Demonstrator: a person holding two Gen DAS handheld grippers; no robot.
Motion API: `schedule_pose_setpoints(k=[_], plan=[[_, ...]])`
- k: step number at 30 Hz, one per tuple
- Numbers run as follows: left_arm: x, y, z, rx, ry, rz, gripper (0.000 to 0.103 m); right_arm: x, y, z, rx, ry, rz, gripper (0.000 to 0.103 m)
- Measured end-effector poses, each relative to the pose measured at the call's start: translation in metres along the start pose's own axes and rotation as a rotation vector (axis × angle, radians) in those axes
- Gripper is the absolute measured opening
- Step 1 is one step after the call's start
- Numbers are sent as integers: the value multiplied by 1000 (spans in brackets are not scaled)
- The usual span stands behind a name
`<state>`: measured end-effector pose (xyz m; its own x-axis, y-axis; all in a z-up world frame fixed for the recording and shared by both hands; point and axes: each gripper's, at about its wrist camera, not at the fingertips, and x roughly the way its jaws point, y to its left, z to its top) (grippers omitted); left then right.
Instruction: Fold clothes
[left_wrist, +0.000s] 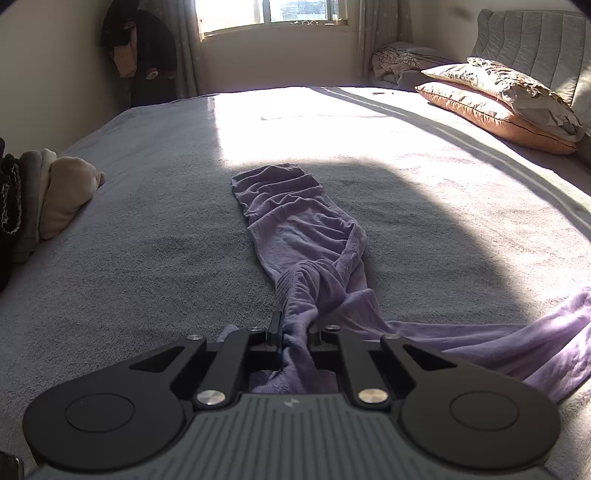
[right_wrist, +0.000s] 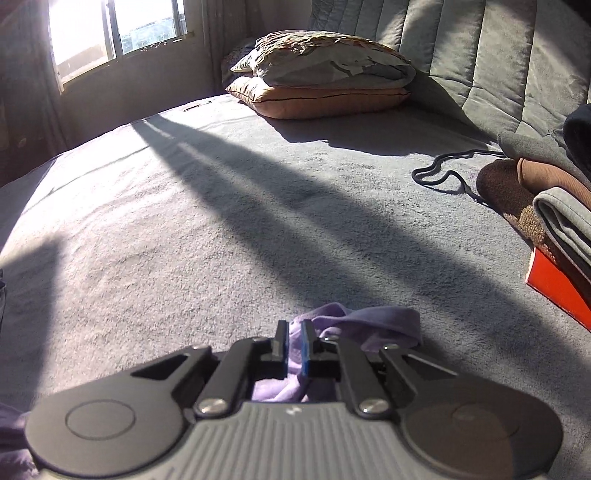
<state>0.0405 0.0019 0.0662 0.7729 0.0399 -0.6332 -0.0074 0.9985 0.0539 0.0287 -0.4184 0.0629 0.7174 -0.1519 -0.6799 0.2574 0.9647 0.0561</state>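
A lilac garment (left_wrist: 303, 236) lies bunched in a long strip on the grey bed cover (left_wrist: 147, 229), running away from me, with another part trailing off to the right. My left gripper (left_wrist: 295, 332) is shut on the near end of that strip, with cloth pinched between its black fingers. In the right wrist view, the right gripper (right_wrist: 294, 338) is shut on a fold of the same lilac garment (right_wrist: 384, 325), which shows between the blue pads and spreads a little to the right on the bed cover (right_wrist: 221, 221).
Two stacked pillows (left_wrist: 502, 99) lie against the padded headboard (right_wrist: 480, 55). A pile of folded clothes (left_wrist: 48, 195) sits at the bed's left edge. On the right lie more clothes (right_wrist: 554, 206), a black cord (right_wrist: 443, 173) and a red item (right_wrist: 557, 288). A window (left_wrist: 269, 14) is beyond.
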Motion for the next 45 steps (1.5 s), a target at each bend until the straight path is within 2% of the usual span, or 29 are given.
schedule_pose_setpoints(k=[7, 11, 16, 24, 30, 33, 37, 40, 42, 43, 45], plan=[[-23, 19, 8, -62, -67, -4, 10, 0, 18, -1, -160, -18, -124, 7], [-33, 29, 9, -109, -91, -20, 10, -1, 14, 0, -156, -15, -119, 7], [-46, 32, 11, -114, -128, -19, 10, -4, 14, -2, -173, -21, -136, 7], [-68, 62, 18, -197, -217, -3, 10, -4, 18, -3, -188, -24, -135, 8], [-109, 106, 16, -319, -391, 17, 10, -3, 18, -3, -181, -20, -123, 12], [-125, 121, 12, -329, -473, 55, 10, -2, 17, -3, -165, -8, -96, 14], [-130, 130, 8, -324, -470, 43, 10, 3, 19, -6, -128, 51, -8, 16], [-132, 134, 6, -318, -462, 51, 10, 8, 24, -10, -95, 122, 104, 23], [-135, 139, 6, -329, -473, 58, 10, 7, 28, -12, -89, 141, 142, 30], [-136, 146, 6, -348, -479, 63, 10, 7, 27, -12, -89, 144, 136, 32], [-138, 155, 6, -384, -489, 69, 9, 10, 24, -13, -79, 156, 107, 47]])
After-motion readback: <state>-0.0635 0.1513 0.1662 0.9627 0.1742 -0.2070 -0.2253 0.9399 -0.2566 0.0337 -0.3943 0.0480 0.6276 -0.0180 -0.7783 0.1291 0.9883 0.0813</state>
